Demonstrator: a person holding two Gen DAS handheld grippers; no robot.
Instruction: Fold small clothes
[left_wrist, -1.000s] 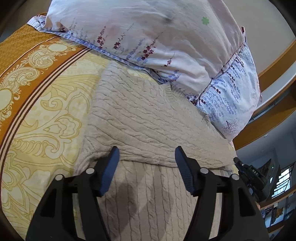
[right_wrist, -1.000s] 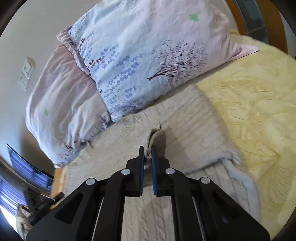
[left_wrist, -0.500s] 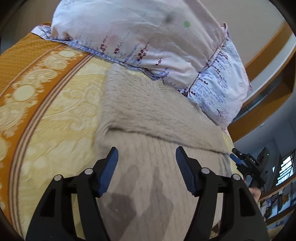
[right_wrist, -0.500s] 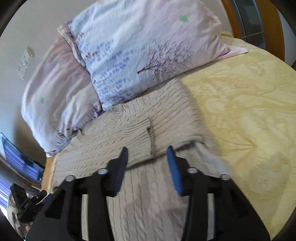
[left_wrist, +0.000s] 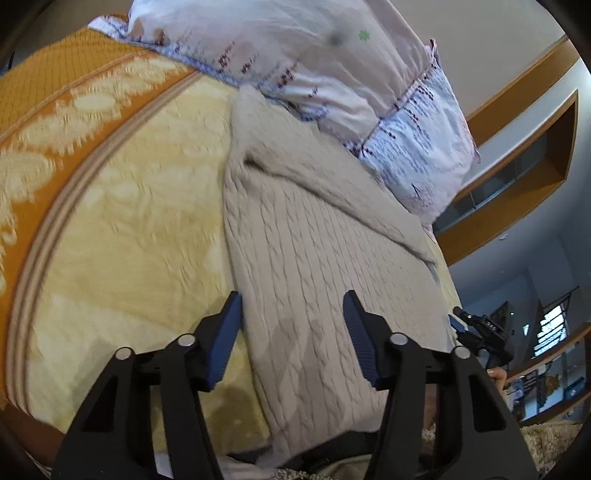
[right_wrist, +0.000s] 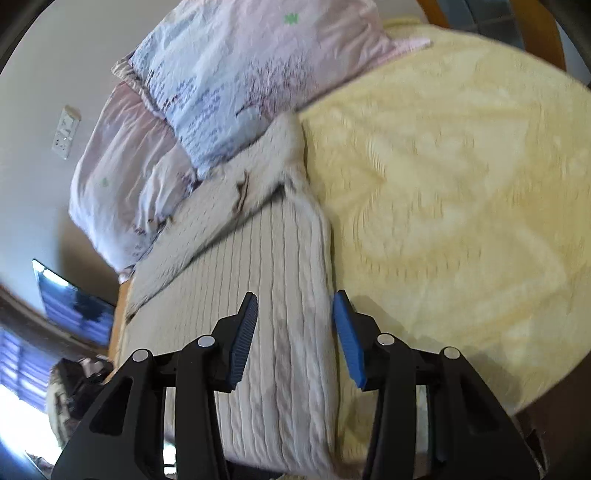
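While the beige cable-knit sweater (left_wrist: 317, 266) lies on the yellow bedspread (left_wrist: 140, 229) below the pillows (left_wrist: 332, 74) | left tongs (left_wrist: 291, 328) closing, empty, over its left edge | right tongs (right_wrist: 295, 328) closing, empty, over its right edge

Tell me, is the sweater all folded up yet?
Not yet. The top of the beige sweater is already folded down near the pillows. Both tools, left and right, are closing over its side edges, holding nothing. The long bottom part still needs folding.
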